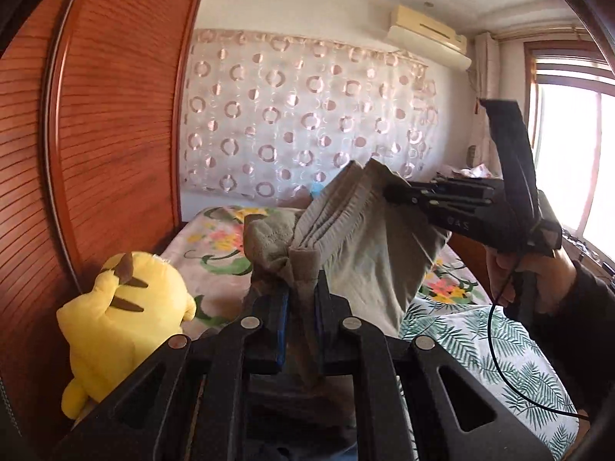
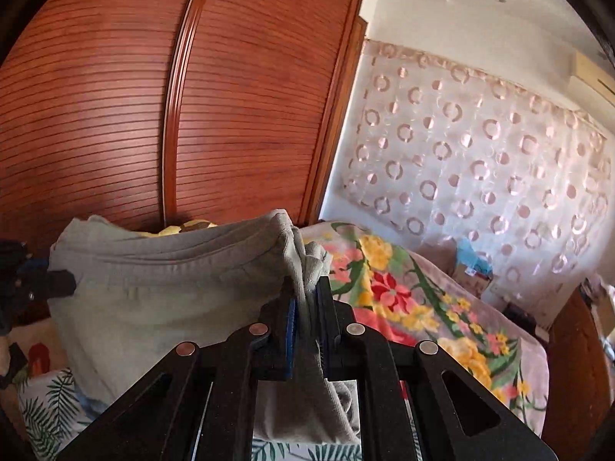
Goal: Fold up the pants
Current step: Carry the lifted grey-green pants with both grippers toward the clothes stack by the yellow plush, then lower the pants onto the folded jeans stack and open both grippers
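Note:
Grey-olive pants [image 1: 357,246] hang in the air above the bed, stretched between both grippers. My left gripper [image 1: 301,292] is shut on one end of the waistband, cloth bunched between its pads. My right gripper [image 1: 392,192] comes in from the right in the left wrist view and is shut on the other end. In the right wrist view the pants [image 2: 161,288] spread to the left, my right gripper [image 2: 307,299] clamps the near corner, and the left gripper [image 2: 57,282] holds the far left edge.
A bed with a floral blanket [image 2: 403,288] and a leaf-print sheet [image 1: 480,345] lies below. A yellow plush toy [image 1: 123,315] sits at the left against a red-brown wardrobe [image 1: 115,115]. A circle-pattern curtain [image 1: 307,115] covers the far wall. A window [image 1: 576,153] is at the right.

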{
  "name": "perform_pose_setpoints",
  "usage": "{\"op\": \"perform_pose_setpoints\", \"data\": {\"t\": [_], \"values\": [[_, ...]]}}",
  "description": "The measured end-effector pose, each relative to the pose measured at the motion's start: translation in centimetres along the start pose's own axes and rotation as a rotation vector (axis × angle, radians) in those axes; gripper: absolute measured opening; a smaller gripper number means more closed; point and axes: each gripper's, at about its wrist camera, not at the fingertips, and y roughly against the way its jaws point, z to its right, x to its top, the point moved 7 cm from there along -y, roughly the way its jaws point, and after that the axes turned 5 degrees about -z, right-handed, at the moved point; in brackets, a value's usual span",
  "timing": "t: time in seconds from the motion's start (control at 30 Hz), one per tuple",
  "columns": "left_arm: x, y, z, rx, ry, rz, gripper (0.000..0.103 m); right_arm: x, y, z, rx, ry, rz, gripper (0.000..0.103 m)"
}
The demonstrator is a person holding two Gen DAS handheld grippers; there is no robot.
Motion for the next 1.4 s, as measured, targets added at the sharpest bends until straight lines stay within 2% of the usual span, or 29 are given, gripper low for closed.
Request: {"op": "perform_pose_setpoints", "data": {"t": [0.23,0.5,0.6,0.63,0.7,0.77,0.8,0.83,1.0,1.23,1.4], "values": [[-2.1,-2.3,-2.3,0.049,0.067,-0.06,0.012,1.0,-6.0,-0.1,0.039,0.01,-0.059,0.01],[-3.4,-2.9,-2.6,0.064,0.083,-0.087,0.012,1.3,-9.8,0.5,0.048,-0.06,-0.101,0.01],[-3.4,-3.0,-2.7,0.062,0.086,-0.099,0.015,1.4,-9.4,0.0,0.042,-0.091,-0.115,0.025],[-3.4,-2.7,-2.6,0.059,0.086,-0.1,0.015,1.5,-9.1,0.0,0.042,-0.096,-0.105,0.027],[-3.3,-2.2,-2.5,0.061,0.08,-0.099,0.025,1.6,-8.3,0.1,0.046,-0.116,-0.083,0.035],[-3.0,-1.6,-2.5,0.067,0.071,-0.089,0.033,1.7,-7.4,0.2,0.036,-0.122,-0.061,0.035],[-2.8,-1.4,-2.3,0.067,0.064,-0.086,0.043,1.7,-6.8,0.3,0.035,-0.125,-0.05,0.035],[-2.5,-1.1,-2.1,0.065,0.055,-0.079,0.046,1.6,-6.2,0.1,0.051,-0.128,-0.039,0.035],[-1.8,-1.2,-0.8,0.052,0.014,-0.072,0.046,-0.4,-5.2,0.0,0.113,-0.138,-0.057,0.035],[-5.0,-4.1,-1.1,0.086,-0.02,-0.189,0.046,-1.9,-8.0,2.0,0.127,-0.182,-0.142,0.035],[-5.8,-4.8,-1.5,0.092,0.0,-0.21,0.046,-1.9,-10.3,2.8,0.141,-0.217,-0.174,0.035]]}}
